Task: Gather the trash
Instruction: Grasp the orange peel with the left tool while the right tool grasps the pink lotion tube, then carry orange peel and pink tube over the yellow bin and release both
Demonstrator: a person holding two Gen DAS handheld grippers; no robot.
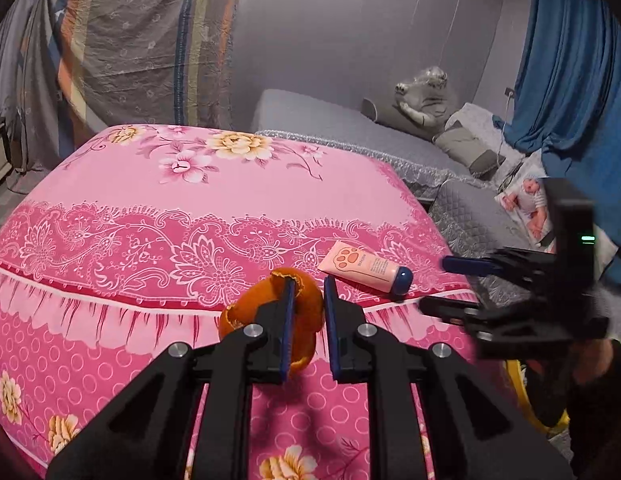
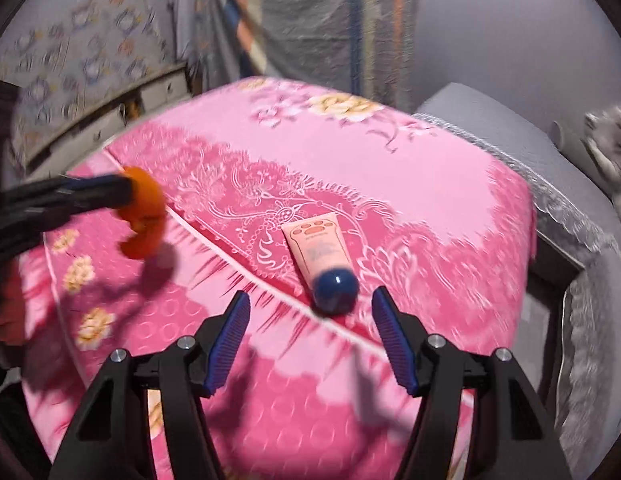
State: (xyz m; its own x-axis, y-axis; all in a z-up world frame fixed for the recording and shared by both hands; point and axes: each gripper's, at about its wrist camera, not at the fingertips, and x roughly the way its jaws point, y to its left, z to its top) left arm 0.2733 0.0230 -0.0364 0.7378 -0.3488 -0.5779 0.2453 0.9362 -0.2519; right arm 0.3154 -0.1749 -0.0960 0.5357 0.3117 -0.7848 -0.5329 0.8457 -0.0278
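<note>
Blue curtain (image 1: 566,80), grey sofa (image 1: 350,128)

Only a tube (image 2: 319,258) interrupts the open cloth (image 2: 430,208).

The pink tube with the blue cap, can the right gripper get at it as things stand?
Probably yes. The right gripper is open, the pink tube lies straight ahead, and nothing sits between; the orange peel hangs off left.

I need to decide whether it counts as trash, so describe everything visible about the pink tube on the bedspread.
The pink tube looks like soft plastic, printed with a paw mark and small text, closed by a rounded dark blue cap. It lies flat on the pink floral bedspread, cap toward the right tongs, which are open and apart from it. Nothing but the bedspread touches it.
</note>
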